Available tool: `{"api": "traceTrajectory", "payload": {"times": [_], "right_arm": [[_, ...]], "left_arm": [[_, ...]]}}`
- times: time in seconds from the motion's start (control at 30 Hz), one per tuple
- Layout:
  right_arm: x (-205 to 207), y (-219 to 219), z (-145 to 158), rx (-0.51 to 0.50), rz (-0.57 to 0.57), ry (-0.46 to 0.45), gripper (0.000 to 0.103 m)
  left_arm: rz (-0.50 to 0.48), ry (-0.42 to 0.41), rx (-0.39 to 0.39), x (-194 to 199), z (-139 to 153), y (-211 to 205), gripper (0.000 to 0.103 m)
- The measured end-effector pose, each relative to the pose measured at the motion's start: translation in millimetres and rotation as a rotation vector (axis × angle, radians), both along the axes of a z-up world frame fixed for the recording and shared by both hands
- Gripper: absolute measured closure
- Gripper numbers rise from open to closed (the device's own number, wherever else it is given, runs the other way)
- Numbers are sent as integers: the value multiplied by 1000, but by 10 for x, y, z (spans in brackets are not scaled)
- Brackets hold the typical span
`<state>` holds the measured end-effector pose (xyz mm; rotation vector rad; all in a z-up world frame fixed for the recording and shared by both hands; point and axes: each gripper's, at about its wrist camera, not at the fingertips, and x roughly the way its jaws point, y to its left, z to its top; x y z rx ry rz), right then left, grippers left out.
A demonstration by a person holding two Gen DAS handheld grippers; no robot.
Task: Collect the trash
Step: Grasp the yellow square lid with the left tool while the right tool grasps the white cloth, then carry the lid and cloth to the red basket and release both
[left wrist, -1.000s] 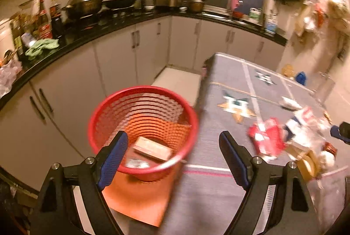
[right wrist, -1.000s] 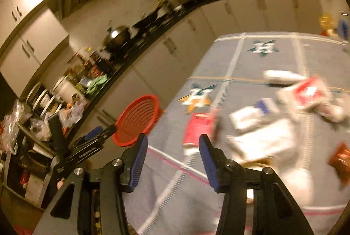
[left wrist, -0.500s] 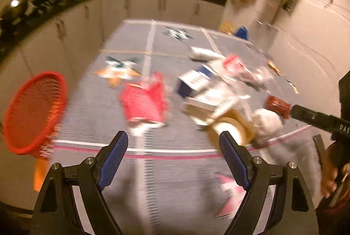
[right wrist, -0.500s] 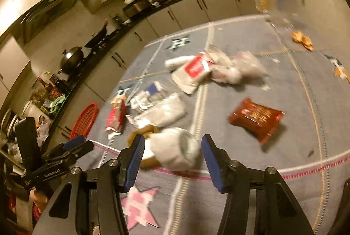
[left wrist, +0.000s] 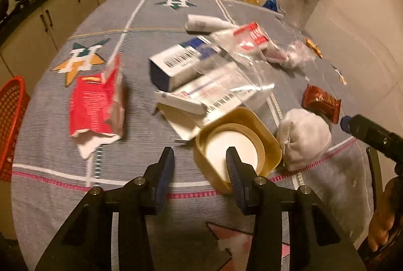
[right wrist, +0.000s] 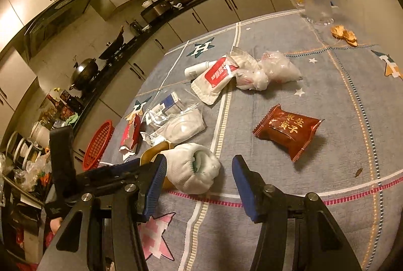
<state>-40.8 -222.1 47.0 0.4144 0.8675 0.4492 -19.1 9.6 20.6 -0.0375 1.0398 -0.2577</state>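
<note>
Tan tray (left wrist: 270, 142) tipped toward left gripper (left wrist: 199, 165), white wad (left wrist: 303, 137) beside.

Wrapper (right wrist: 287, 131) right of wad (right wrist: 195, 169)

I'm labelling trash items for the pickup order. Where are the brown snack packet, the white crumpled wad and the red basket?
brown snack packet (right wrist: 287, 131), right wrist view, centre of its printed face
white crumpled wad (right wrist: 194, 167), right wrist view, its middle
red basket (right wrist: 98, 145), right wrist view, mesh wall
</note>
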Motion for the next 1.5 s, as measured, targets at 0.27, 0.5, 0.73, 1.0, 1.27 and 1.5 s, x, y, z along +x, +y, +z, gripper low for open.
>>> {"api": "traceTrajectory", "payload": {"times": [0.27, 0.5, 0.73, 1.0, 1.27, 1.5], "right_arm": [[4, 90, -16, -4, 30, -2, 45], [76, 336, -123, -33, 75, 19, 45], [196, 601, -281, -61, 110, 45, 45], [209, 793, -361, -67, 138, 45, 59], [43, 787, -110, -65, 144, -21, 63], [-3, 881, 11, -55, 162, -36, 63]], "left_arm": [[1, -41, 59, 38, -34, -83, 87], [-12, -56, 58, -151, 10, 51, 90], [17, -123, 82, -369, 153, 243, 90], [60, -138, 54, -417, 224, 476, 90], [88, -172, 47, -452, 341, 604, 90], [114, -199, 52, -497, 429, 731, 90]]}}
